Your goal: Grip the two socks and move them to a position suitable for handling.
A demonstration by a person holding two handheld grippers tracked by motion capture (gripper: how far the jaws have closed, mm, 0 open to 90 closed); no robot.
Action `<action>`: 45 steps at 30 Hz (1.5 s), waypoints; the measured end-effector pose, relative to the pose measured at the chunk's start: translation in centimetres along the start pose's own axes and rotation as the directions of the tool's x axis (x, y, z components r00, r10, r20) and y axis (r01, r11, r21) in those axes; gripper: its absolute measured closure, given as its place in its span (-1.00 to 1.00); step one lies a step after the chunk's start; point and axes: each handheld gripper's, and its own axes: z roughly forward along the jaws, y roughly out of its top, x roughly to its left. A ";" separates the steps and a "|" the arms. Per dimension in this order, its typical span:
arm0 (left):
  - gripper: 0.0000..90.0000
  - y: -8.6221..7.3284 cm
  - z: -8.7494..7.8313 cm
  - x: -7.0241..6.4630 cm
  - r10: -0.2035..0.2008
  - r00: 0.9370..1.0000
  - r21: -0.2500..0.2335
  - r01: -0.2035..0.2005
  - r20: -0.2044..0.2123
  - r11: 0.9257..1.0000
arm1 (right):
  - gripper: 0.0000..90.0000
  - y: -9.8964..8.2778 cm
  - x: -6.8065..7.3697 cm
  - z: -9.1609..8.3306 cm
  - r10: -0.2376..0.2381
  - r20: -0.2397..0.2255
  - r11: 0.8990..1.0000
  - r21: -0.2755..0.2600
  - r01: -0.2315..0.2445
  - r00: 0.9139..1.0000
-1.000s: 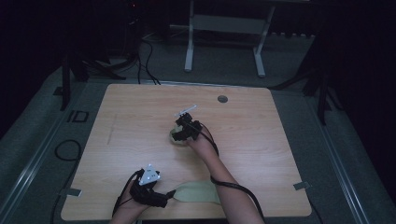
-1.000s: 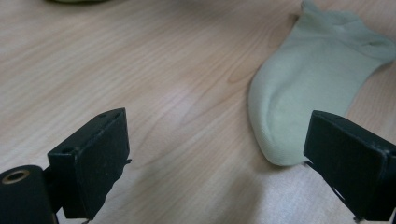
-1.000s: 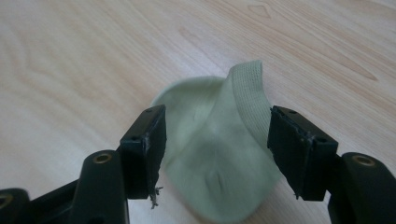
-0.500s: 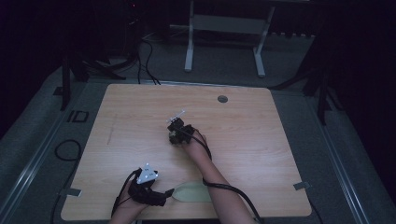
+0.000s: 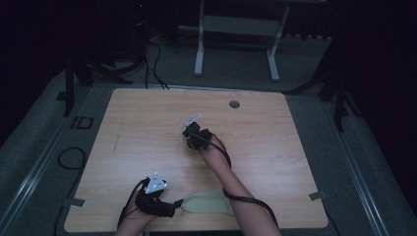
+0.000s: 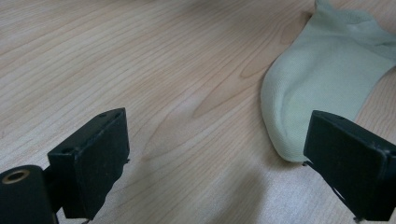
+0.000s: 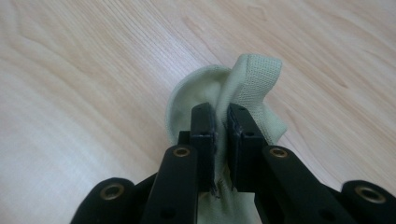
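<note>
My right gripper [image 7: 220, 114] is shut on a bunched pale green sock [image 7: 254, 74]. Its jaws have just been closing, and the fabric is pinched between the pads, with the ribbed cuff standing up past them. In the high view the right gripper [image 5: 189, 140] is over the middle of the wooden table [image 5: 123, 142]. A second pale green sock [image 5: 209, 202] lies flat by the front edge. My left gripper [image 5: 176, 203] rests beside its end, open. In the left gripper view the jaws [image 6: 219, 149] stand wide apart, and the flat sock [image 6: 327, 70] lies just ahead of the right jaw.
A round cable hole [image 5: 234, 104] sits near the table's far edge. Cables trail from both grippers across the front of the table. A white metal stand [image 5: 236, 29] is on the floor beyond the table. Dark floor surrounds the table.
The right gripper has shifted slightly left over the sock at the table's middle. The pale fabric seen beside it earlier is now under it. The left gripper has stayed put.
</note>
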 end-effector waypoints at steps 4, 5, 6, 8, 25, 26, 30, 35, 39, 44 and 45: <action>-0.84 0.1 0.0 0.0 0.003 1.000 -0.002 -0.003 -0.003 1.000 | 0.82 -0.7 -0.2 -1.8 0.000 0.018 1.000 -0.022 0.000 1.000; -0.84 0.2 -0.1 0.0 0.002 1.000 0.000 -0.002 -0.006 1.000 | 0.82 -0.9 -0.2 -2.2 0.000 0.016 1.000 -0.023 0.000 1.000; -0.84 0.2 -0.1 -0.1 0.002 1.000 -0.001 -0.002 -0.007 1.000 | 0.82 -1.7 -0.1 -3.3 -0.022 0.035 1.000 -0.021 0.023 0.999; -0.84 0.3 -0.1 -0.1 0.001 1.000 0.001 -0.001 -0.002 1.000 | 0.82 -2.6 -0.1 -4.3 -0.033 0.038 0.999 -0.024 0.034 0.999; -0.84 0.7 0.3 -0.9 0.028 1.000 0.009 -0.028 -0.012 1.000 | 0.79 -11.1 1.2 -6.4 0.008 0.050 1.000 -0.020 -0.007 0.999; -0.84 0.8 0.3 -0.9 0.028 1.000 0.011 -0.028 -0.014 1.000 | 0.77 -11.3 1.3 -5.9 0.015 0.047 1.000 -0.011 -0.014 0.999; -0.83 1.0 0.6 -0.9 0.040 0.999 0.017 -0.040 -0.012 0.999 | 0.65 -11.9 1.6 -4.4 0.034 0.047 0.999 0.006 -0.034 0.998; -0.77 1.6 0.9 -1.0 0.033 0.999 0.010 -0.033 0.003 0.999 | 0.37 -12.0 1.6 -4.3 0.058 0.016 0.998 -0.016 -0.058 0.998; -0.70 3.1 1.2 -1.0 0.047 0.999 -0.001 -0.047 0.012 0.999 | 0.20 -11.0 0.8 -6.5 0.036 0.002 0.996 -0.080 -0.036 0.999; -0.68 5.5 1.9 -1.6 0.097 0.995 0.002 -0.097 0.028 0.995 | 0.27 -9.9 -0.2 -9.2 -0.089 -0.035 0.976 -0.204 0.080 0.995; -0.67 6.0 2.2 -1.7 0.108 0.994 0.007 -0.109 0.025 0.994 | 0.27 -9.7 -0.5 -9.2 -0.093 -0.033 0.977 -0.198 0.085 0.995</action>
